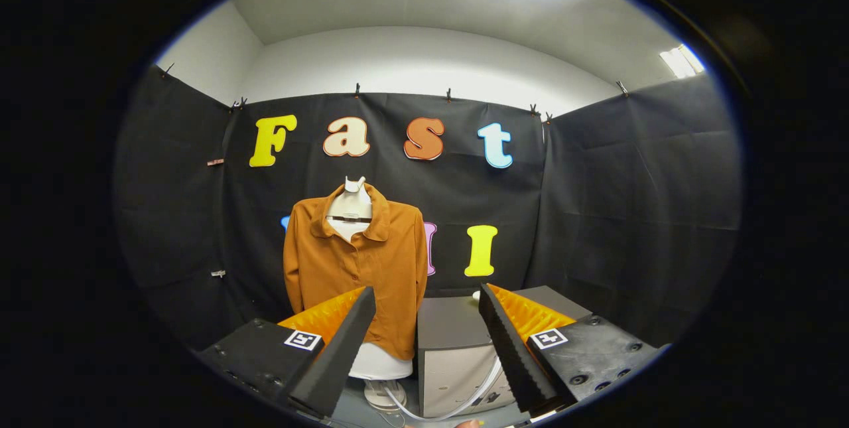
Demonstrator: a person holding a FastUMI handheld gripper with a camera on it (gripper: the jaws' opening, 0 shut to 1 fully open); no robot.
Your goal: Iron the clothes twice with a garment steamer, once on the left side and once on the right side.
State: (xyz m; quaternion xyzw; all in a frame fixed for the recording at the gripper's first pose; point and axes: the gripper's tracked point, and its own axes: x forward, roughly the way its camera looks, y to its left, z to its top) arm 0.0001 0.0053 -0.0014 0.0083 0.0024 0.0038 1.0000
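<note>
The hand-held gripper has its two fingers wide apart, and nothing is between them. Beyond the fingers, well apart from them, an orange-brown shirt hangs on a white mannequin torso in front of the black cloth wall. The shirt has a collar, open at the neck, and its sleeves hang down at both sides. The left finger covers part of its lower hem. Just beside the shirt, to its right, stands a grey box-shaped unit, and a white hose curves down in front of it. The steamer head itself I cannot make out clearly.
</note>
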